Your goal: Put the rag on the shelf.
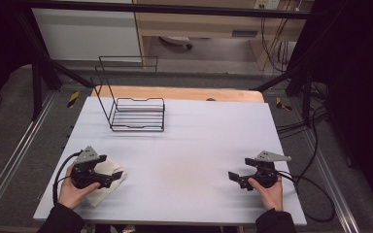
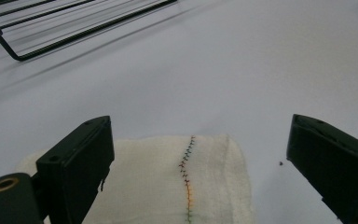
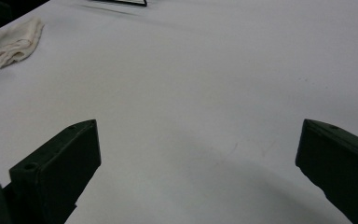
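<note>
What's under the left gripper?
A folded white cloth lies under the left gripper, flat on the table. Its jaws are open and straddle the cloth's stitched seam. The gripper's body and the hand cover the cloth's near part, so its full extent is hidden.

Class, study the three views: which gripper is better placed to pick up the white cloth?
Left. The left gripper hangs open right over the cloth, jaws either side. The right gripper, also open, sits across the table, far from it.
</note>
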The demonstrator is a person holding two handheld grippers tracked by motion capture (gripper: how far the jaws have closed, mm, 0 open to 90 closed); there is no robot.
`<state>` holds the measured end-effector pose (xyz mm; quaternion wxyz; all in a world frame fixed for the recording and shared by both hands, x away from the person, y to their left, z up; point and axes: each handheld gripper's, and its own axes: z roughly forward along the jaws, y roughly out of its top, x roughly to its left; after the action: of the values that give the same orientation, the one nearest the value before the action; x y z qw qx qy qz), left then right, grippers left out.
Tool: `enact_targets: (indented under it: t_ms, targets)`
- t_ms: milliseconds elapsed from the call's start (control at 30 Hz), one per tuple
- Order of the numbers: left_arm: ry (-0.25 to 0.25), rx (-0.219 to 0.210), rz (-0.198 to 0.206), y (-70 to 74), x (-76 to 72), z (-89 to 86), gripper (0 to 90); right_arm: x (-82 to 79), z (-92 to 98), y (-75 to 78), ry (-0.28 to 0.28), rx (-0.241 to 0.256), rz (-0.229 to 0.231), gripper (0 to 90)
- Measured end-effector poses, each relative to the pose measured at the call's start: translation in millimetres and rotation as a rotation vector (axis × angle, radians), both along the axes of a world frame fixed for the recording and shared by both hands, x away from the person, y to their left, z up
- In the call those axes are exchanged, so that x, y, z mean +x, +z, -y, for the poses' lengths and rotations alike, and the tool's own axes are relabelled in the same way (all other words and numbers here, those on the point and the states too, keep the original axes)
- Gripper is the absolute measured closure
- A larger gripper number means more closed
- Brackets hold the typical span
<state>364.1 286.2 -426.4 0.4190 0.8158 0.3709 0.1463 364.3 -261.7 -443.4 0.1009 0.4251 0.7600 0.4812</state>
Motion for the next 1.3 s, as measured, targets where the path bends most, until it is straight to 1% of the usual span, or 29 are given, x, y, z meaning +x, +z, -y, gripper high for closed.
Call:
enact_targets:
  t_ms: [267, 467, 633, 700, 767, 800, 833, 867, 900, 933, 967, 1033, 1067, 1100, 1133, 1200, 1267, 1300]
  targets:
    - [0.002, 0.002, 0.001, 2.0, -0.2, 2.0, 7.7, 0.7, 1.2, -0.6, -0.005, -0.002, -0.002, 0.5]
    - [0.008, 0.009, -0.004, 2.7, -1.3, 4.1, 9.8, 0.8, 0.6, -1.3, 0.001, -0.006, -0.006, 0.5]
    - [0.006, 0.017, -0.016, 2.9, -3.4, 9.2, 13.9, 0.7, 0.1, -1.4, -0.001, -0.007, -0.010, 0.5]
    - [-0.001, 0.045, -0.023, 2.4, -6.2, 13.6, 15.9, 1.0, -0.4, -1.4, 0.000, -0.008, -0.016, 0.5]
    - [-0.003, 0.047, -0.026, 2.5, -7.0, 14.8, 19.2, 0.5, -0.6, -1.4, -0.002, -0.007, -0.016, 0.5]
    - [-0.003, 0.045, -0.029, 2.6, -7.6, 15.9, 19.2, 0.5, -0.6, -1.4, -0.002, -0.007, -0.016, 0.5]
    - [-0.003, 0.046, -0.033, 2.6, -8.1, 17.1, 25.6, 0.1, -0.6, -1.3, -0.004, -0.009, -0.018, 0.5]
    - [-0.002, 0.072, -0.036, 1.7, -8.8, 20.3, 28.0, 0.2, -0.6, -1.4, -0.005, -0.010, -0.019, 0.5]
    - [-0.003, 0.086, -0.042, 1.0, -9.2, 22.0, 30.6, 0.4, -0.5, -1.5, -0.005, -0.011, -0.019, 0.5]
    - [-0.003, 0.086, -0.042, 1.0, -9.2, 22.0, 33.7, 0.7, -0.4, -1.6, -0.003, -0.014, -0.019, 0.5]
    - [-0.003, 0.095, -0.046, 0.1, -9.4, 23.5, 36.9, 0.7, -0.5, -1.6, -0.002, -0.014, -0.020, 0.5]
    - [-0.005, 0.100, -0.060, -1.0, -9.5, 26.0, 42.3, 0.6, -0.8, -1.9, -0.002, -0.015, -0.017, 0.5]
    - [-0.008, 0.096, -0.068, -1.3, -9.5, 27.1, 42.3, 0.6, -0.8, -1.9, -0.002, -0.015, -0.017, 0.5]
    - [-0.007, 0.095, -0.073, -1.6, -9.6, 28.3, 47.0, 0.7, -0.8, -2.0, -0.002, -0.016, -0.016, 0.5]
    - [-0.006, 0.097, -0.075, -2.1, -9.6, 29.5, 49.1, 0.7, -0.7, -2.0, -0.003, -0.016, -0.016, 0.5]
    - [0.004, 0.106, -0.090, -4.7, -7.8, 32.3, 52.0, 0.8, -0.7, -2.0, -0.003, -0.016, -0.015, 0.5]
    - [0.009, 0.110, -0.094, -6.1, -6.6, 33.0, 54.5, 1.0, -0.8, -2.2, -0.002, -0.018, -0.013, 0.5]
    - [0.018, 0.124, -0.101, -8.7, -4.6, 34.9, 55.5, 1.1, -0.8, -2.3, -0.001, -0.018, -0.013, 0.5]
